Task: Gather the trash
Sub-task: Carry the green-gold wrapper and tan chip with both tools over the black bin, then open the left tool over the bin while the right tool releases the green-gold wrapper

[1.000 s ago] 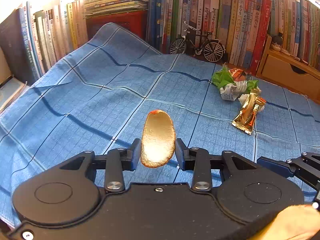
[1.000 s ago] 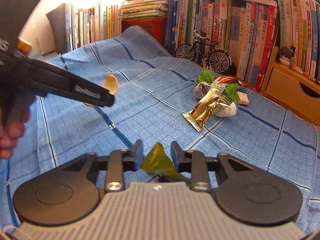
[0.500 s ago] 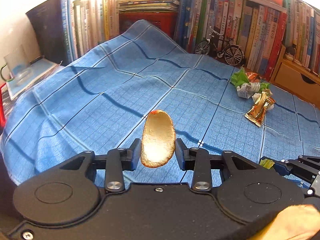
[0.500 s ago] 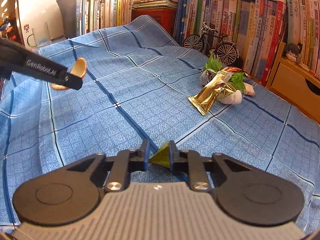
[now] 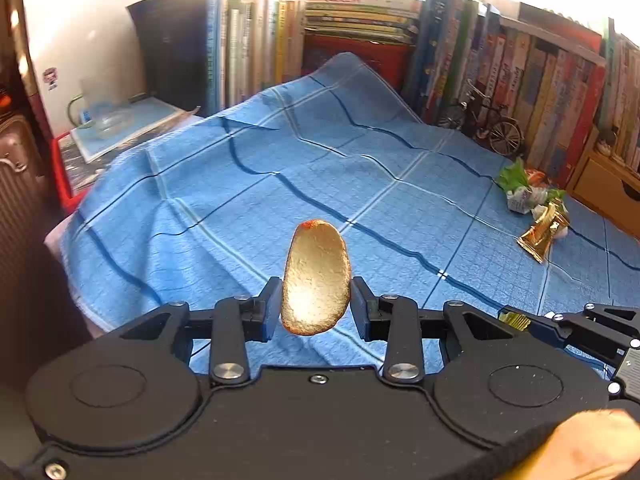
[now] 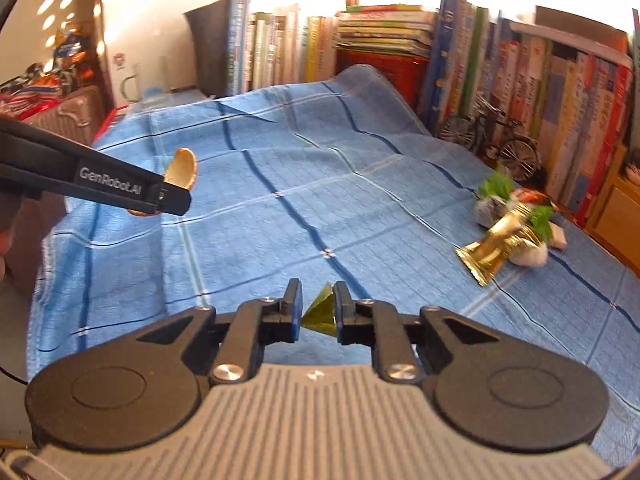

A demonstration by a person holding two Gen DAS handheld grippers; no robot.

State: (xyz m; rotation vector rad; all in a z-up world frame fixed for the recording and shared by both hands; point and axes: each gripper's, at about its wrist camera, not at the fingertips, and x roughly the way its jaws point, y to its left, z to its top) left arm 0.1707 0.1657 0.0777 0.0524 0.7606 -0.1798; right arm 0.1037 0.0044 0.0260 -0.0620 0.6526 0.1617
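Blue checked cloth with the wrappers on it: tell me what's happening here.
A person is clearing trash off the blue cloth with two handheld grippers. The left gripper is clamped on a piece of orange peel, held up off the cloth. The right gripper pinches a small green wrapper scrap. A gold wrapper and other crumpled wrappers lie uncollected near the books.
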